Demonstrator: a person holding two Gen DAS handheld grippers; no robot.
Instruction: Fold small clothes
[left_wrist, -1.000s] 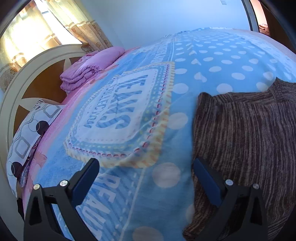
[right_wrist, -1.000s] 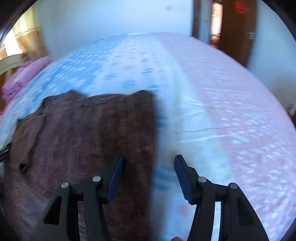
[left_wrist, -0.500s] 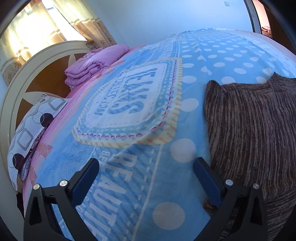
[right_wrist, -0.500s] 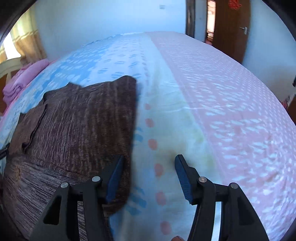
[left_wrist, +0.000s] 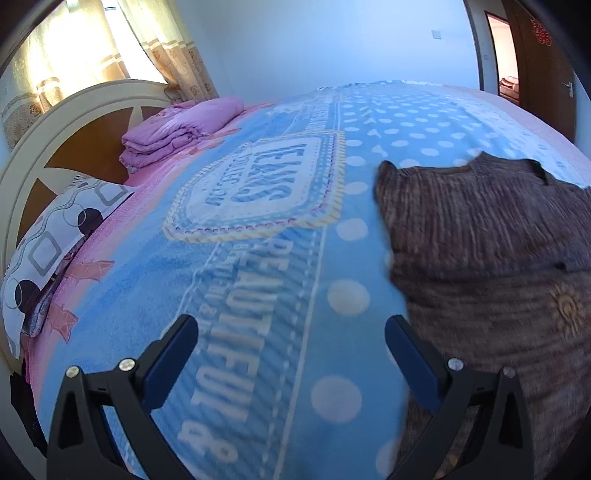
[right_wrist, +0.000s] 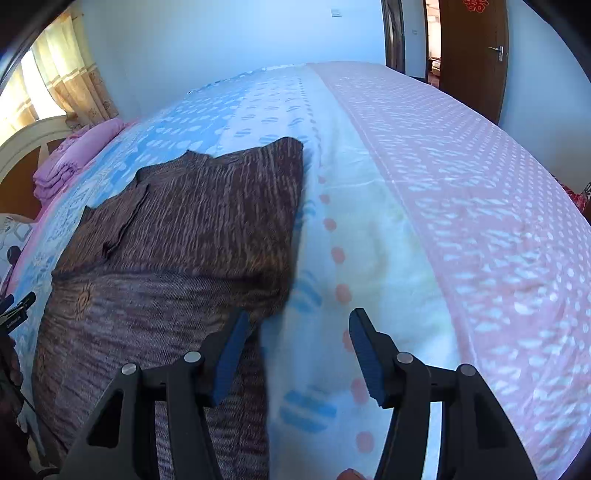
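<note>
- From the left wrist view, we see no box or basket; the bed (left_wrist: 258, 295) carries everything, under a blue blanket with white dots and a lettered badge.
- On it, at the right of this view, lies the brown knitted garment (left_wrist: 491, 258), spread flat, with its upper part folded down over the lower part so that a crosswise edge shows.
- Toward the headboard (left_wrist: 70, 122) we see a folded pink quilt (left_wrist: 177, 129) and, nearer, a pillow (left_wrist: 51, 243) printed with circles and squares.
- Our left gripper (left_wrist: 291, 350) stands with its jaws wide apart and nothing between them; it hangs over the blue blanket, and its right finger sits at the garment's left edge. We cannot tell whether it touches the cloth.
- From the right wrist view, the same brown knitted garment (right_wrist: 177, 251) lies at the left half of the picture on the bed (right_wrist: 461, 221), whose cover turns from blue to pale yellow to pink toward the right.
- The folded pink quilt (right_wrist: 74, 155) shows far off at the left, by the headboard (right_wrist: 22, 144).
- Our right gripper (right_wrist: 295, 347) is open to a middling width and holds nothing; its left finger sits over the garment's right edge, its right finger over the pale strip of the cover.
- At the far left edge the tip of the left gripper (right_wrist: 16, 306) shows beside the garment.
</note>
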